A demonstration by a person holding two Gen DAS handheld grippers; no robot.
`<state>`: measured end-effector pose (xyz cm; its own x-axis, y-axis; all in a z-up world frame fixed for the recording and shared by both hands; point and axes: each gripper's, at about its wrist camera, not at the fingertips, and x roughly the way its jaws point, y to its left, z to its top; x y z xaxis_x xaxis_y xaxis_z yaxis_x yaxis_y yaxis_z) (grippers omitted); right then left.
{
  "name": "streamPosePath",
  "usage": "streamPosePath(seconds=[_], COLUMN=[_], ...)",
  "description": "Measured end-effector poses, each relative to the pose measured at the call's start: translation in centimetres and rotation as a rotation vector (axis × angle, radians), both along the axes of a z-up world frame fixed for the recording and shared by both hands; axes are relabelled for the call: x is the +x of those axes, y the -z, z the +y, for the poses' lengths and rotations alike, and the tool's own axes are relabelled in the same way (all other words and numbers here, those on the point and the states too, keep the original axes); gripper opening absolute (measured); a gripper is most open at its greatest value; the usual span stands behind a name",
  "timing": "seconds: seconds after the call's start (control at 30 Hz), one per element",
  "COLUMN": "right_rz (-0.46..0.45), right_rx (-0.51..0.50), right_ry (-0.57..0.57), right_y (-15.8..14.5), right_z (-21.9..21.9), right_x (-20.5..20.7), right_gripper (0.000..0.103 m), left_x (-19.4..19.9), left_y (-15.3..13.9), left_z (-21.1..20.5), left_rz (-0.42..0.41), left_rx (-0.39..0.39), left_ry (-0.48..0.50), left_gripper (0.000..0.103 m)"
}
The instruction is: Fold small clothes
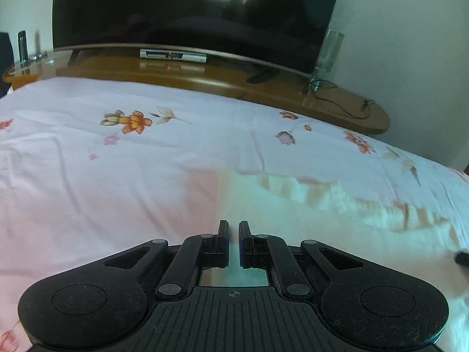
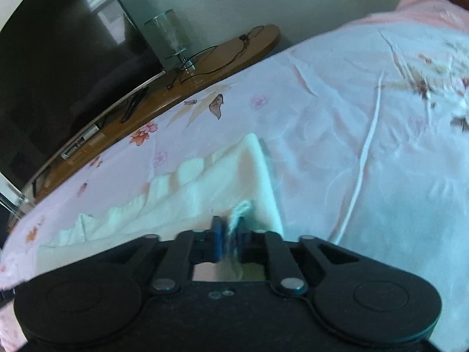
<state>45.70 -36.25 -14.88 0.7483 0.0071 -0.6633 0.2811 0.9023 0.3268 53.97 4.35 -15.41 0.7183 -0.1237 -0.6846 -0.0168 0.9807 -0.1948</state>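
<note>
**A:** What is the left gripper (image 1: 233, 228) doing in its own view?

**B:** It is sitting at the lower centre of the frame, its two fingers drawn close with only a narrow slit between them. Pale fabric is showing through that slit, but I cannot tell whether the pads are actually pinching it or just hovering over it.

**A:** And the garment?

**B:** The small white garment (image 1: 322, 202) is lying on the floral bedsheet (image 1: 117, 176), spreading from the lower centre out to the right of the frame. Its far edge is looking scalloped and blurred.

**A:** The right gripper?

**B:** In the right wrist view the right gripper (image 2: 229, 226) is pinching a bunched bit of the white garment (image 2: 205, 193) between its blue pads, at the lower centre. The cloth is rising from the fingers to a peak in the middle of the frame, and its ruffled edge is trailing down to the lower left.

**A:** Anything else on the bed?

**B:** A thin white cord (image 2: 363, 152) is running down the bedsheet (image 2: 337, 102) in the right half of that view, apart from the garment.

**A:** Behind the bed?

**B:** A dark television (image 1: 190, 11) is filling the top of the left wrist view, standing on a wooden stand (image 1: 205, 79). A clear glass vase (image 1: 329, 50) is standing beside it at the upper right, with a black cable (image 1: 346, 108) lying on the wood nearby.
</note>
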Motion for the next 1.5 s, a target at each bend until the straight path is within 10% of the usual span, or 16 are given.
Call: streamPosePath(seconds=[0.27, 0.37, 0.4, 0.47, 0.57, 0.63, 0.77, 0.8, 1.27, 1.5], right_rz=[0.003, -0.002, -0.001, 0.0, -0.001, -0.006, -0.017, -0.023, -0.09, -0.067], right_rx=[-0.138, -0.13, -0.127, -0.126, -0.136, -0.132, -0.129, -0.116, -0.267, -0.231], right_ry=[-0.02, -0.029, -0.028, -0.033, -0.04, -0.037, -0.033, -0.026, -0.013, -0.143], right_y=[0.4, 0.3, 0.3, 0.4, 0.4, 0.3, 0.2, 0.2, -1.6, -2.1], right_z=[0.8, 0.9, 0.9, 0.8, 0.9, 1.0, 1.1, 1.0, 2.0, 4.8], right_x=[-1.9, -1.8, -1.7, -1.7, -1.6, -1.6, -1.6, -1.7, -3.0, -3.6], right_gripper=[0.005, 0.006, 0.006, 0.006, 0.006, 0.006, 0.006, 0.006, 0.016, 0.016], left_x=[3.0, 2.6, 2.2, 1.2, 2.1, 2.9, 4.0, 4.3, 0.6, -3.2], left_y=[1.6, 1.2, 0.8, 0.2, 0.8, 1.7, 2.7, 2.8, -0.5, 1.1], left_z=[0.0, 0.0, -0.2, -1.0, -1.3, -0.9, 0.3, 0.7, -1.1, -4.7], left_rz=[0.019, -0.003, -0.019, -0.094, -0.055, -0.023, -0.004, -0.003, -0.13, -0.025], left_rx=[-0.092, -0.132, -0.104, 0.012, -0.026, -0.077, -0.143, -0.152, 0.001, 0.106], left_ry=[-0.013, 0.018, 0.01, -0.037, 0.05, 0.046, -0.009, -0.018, -0.015, 0.143], left_gripper=[0.011, 0.064, 0.103, 0.103, 0.098, 0.061, 0.03, 0.01, 0.009, 0.009])
